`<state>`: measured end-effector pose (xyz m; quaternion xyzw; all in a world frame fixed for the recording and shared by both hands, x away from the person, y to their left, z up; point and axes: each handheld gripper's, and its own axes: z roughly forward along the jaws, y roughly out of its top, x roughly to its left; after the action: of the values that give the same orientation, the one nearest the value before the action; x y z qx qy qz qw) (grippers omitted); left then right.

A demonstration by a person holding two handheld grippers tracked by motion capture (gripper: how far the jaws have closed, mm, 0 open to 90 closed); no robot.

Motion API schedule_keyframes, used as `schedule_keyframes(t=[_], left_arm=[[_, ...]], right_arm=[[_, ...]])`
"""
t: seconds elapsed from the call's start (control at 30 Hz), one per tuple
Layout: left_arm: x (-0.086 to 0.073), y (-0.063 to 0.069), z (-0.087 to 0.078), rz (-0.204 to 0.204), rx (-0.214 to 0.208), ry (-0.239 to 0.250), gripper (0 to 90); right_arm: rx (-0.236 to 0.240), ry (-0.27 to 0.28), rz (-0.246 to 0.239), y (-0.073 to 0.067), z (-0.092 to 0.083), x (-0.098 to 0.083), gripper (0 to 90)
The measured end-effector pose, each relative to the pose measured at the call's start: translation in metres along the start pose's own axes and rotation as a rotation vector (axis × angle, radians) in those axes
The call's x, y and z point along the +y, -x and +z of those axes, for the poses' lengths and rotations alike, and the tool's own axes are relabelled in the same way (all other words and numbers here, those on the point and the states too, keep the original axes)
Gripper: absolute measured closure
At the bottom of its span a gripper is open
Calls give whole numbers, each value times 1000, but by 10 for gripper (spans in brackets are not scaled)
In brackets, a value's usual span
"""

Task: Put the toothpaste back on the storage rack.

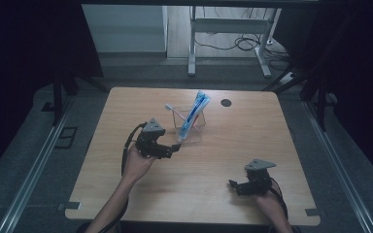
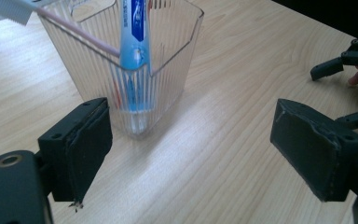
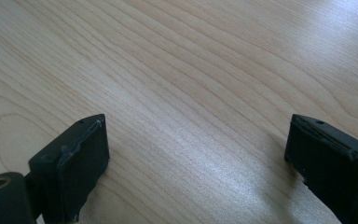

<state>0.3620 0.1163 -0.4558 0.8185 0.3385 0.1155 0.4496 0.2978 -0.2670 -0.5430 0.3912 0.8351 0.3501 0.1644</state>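
A clear ribbed plastic cup stands upright near the middle of the wooden table. A blue and white toothpaste tube leans in it, and a toothbrush with a pink handle and white head sticks out to the left. My left gripper is open just in front of the cup, with nothing between its jaws. My right gripper is open low over bare table at the front right, far from the cup.
A round black cable hole lies in the table behind the cup. Beyond the table stand the white legs of a desk with cables on the floor. Metal rails run along both sides.
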Motion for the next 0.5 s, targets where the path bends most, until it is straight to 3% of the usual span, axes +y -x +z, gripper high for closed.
schedule_keyframes(t=[0.5], left_arm=[[-20,3,-13,-10,12,-17,130]], right_arm=[[0,-1,2,0,0,0,61]])
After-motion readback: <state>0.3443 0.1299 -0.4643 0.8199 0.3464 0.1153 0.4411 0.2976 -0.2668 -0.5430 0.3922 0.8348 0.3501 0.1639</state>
